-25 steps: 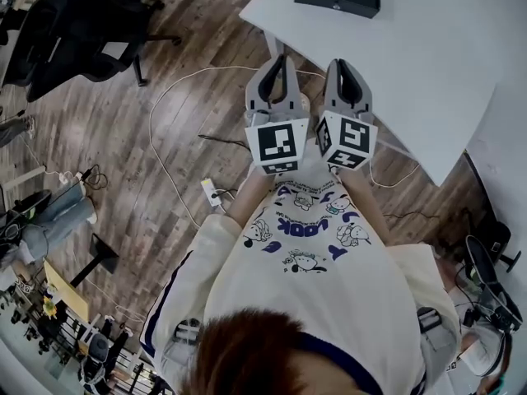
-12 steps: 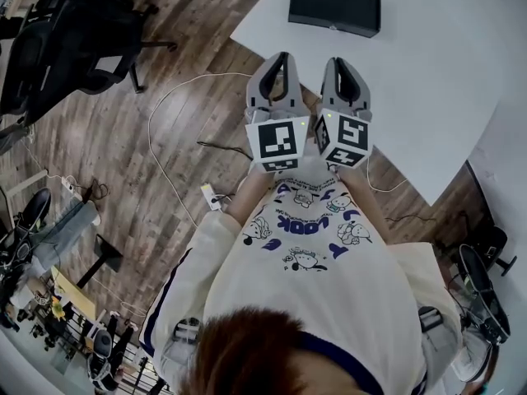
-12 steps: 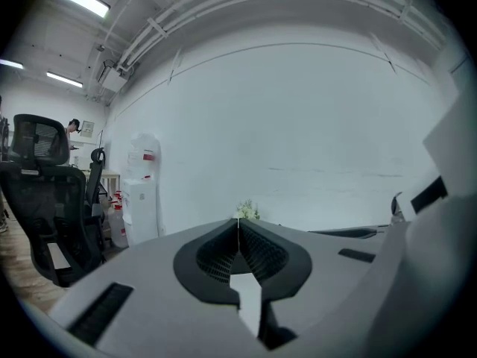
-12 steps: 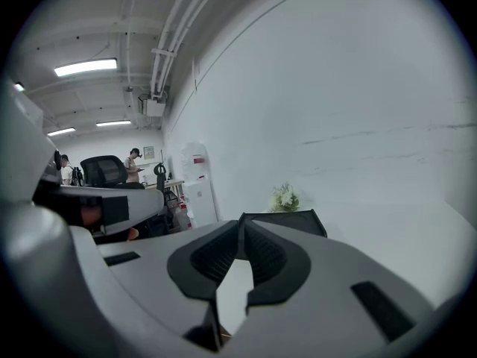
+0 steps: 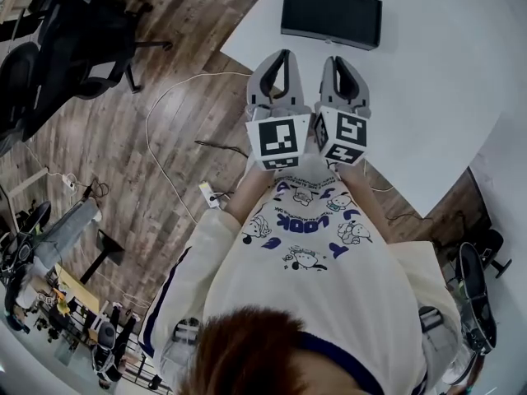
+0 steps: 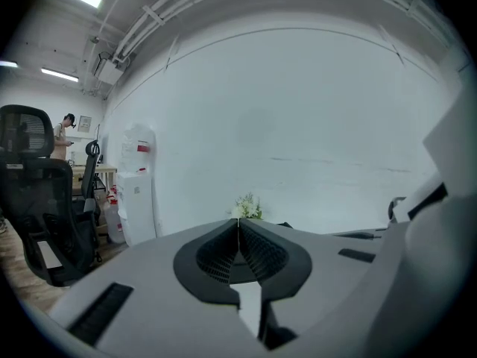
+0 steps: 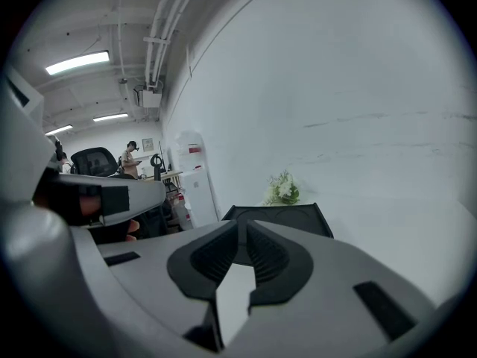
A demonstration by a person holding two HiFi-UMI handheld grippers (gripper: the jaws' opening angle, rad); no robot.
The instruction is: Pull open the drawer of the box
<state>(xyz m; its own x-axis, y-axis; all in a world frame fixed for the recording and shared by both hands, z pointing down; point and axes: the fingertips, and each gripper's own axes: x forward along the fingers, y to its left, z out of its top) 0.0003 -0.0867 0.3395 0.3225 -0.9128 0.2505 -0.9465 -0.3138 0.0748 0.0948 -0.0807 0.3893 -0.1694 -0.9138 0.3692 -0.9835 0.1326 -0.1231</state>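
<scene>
Head view: the flat black rectangular box (image 5: 332, 13) lies on the far part of the white round-edged bench (image 5: 436, 72), shut as far as can be seen. No drawer front stands out from it. A small pale mark shows on its near face, too small to tell whether it is a pull. The left gripper (image 5: 282, 55) and the right gripper (image 5: 334, 60) are held side by side, both pointing toward the box. Their tips are over the near edge of the bench and apart from the box. The wooden plank floor (image 5: 189, 81) lies to the left.

Left gripper view: the left gripper (image 6: 238, 221) has its ribbed pads pressed together with nothing between them. A plain white wall is beyond, with a small bunch of pale flowers (image 6: 247, 207) just past the tips. The box cannot be made out here.

Right gripper view: the right gripper (image 7: 242, 227) has its jaws together too, and they are empty. The box (image 7: 279, 216) sits straight beyond the tips, near but not touched. The flowers (image 7: 283, 189) are behind it.

Judgement: this is the approach step, and no pull has begun. The next move calls for one gripper to part its jaws, reach the near face and find the drawer's edge or pull. The other gripper will likely have to steady the box body, or the whole box may slide on the smooth bench.
</scene>
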